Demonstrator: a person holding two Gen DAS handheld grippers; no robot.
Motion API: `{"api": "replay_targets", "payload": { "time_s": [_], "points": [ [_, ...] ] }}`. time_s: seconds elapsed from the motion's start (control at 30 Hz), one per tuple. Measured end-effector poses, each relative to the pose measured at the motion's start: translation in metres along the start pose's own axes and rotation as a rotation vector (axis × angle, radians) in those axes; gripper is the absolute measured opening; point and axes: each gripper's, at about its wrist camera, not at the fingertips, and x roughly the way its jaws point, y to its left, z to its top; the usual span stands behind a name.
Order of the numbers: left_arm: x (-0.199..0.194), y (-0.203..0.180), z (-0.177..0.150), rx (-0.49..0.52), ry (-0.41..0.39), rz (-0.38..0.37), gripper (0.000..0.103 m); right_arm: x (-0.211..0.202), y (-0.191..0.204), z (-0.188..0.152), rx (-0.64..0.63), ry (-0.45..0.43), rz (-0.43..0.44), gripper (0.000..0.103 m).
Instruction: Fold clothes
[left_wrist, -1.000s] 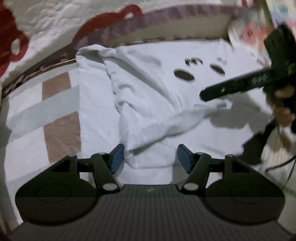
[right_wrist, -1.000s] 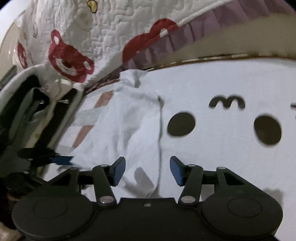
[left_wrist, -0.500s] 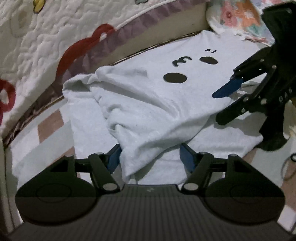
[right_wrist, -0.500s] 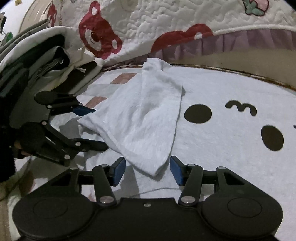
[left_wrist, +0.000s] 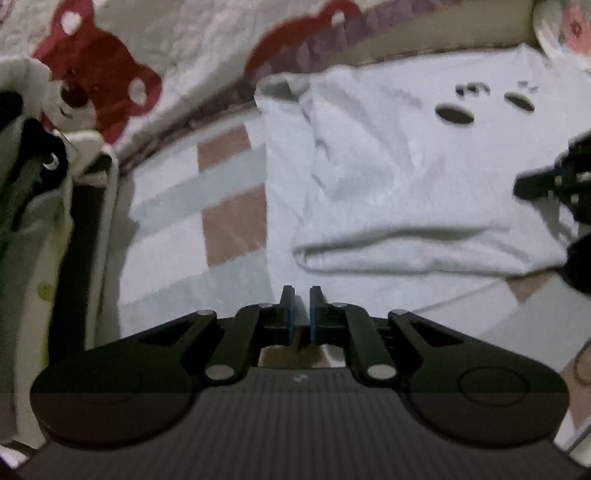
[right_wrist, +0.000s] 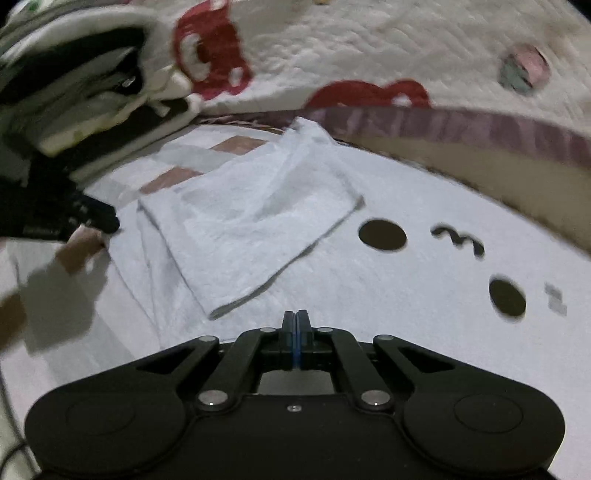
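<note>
On the bed, left of the white shirt (left_wrist: 388, 177), the left gripper (left_wrist: 300, 295) hung nearly closed and empty, the shirt's left side lay folded over its printed front with the rest spread flat, and the right gripper (right_wrist: 297, 317), pressed together and empty, hovered near it, so further folds seemingly remained.

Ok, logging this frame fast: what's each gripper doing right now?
Left gripper: shut, nothing between its fingers, short of the white shirt.
Right gripper: shut, empty, above the shirt.
</note>
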Motion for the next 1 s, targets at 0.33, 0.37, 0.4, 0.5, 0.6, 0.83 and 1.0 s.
{"api": "replay_targets", "payload": {
  "time_s": [0.33,0.37,0.4,0.5,0.6,0.83,1.0],
  "points": [
    [0.029,0.053,0.018,-0.248,-0.076,-0.209,0.054,-0.018,-0.003,-0.024,0.153,0.002,0.122,0.011],
    [0.036,0.063,0.018,-0.351,-0.077,-0.274,0.054,-0.019,-0.003,-0.025,0.151,0.0,0.127,0.012],
    [0.041,0.07,0.018,-0.434,-0.086,-0.333,0.054,-0.018,-0.003,-0.026,0.156,-0.002,0.128,0.012],
    [0.055,0.075,0.021,-0.503,-0.089,-0.398,0.054,-0.018,-0.005,-0.027,0.17,-0.008,0.131,0.012],
    [0.069,0.073,0.025,-0.509,-0.075,-0.429,0.054,-0.017,-0.003,-0.025,0.16,-0.001,0.128,0.013],
    [0.061,0.043,0.034,-0.252,-0.07,-0.353,0.004,-0.015,-0.004,-0.024,0.166,-0.001,0.127,0.013],
    [0.022,0.041,0.03,-0.336,-0.09,-0.235,0.004,-0.015,-0.005,-0.024,0.16,0.002,0.128,0.013]
  ]
}}
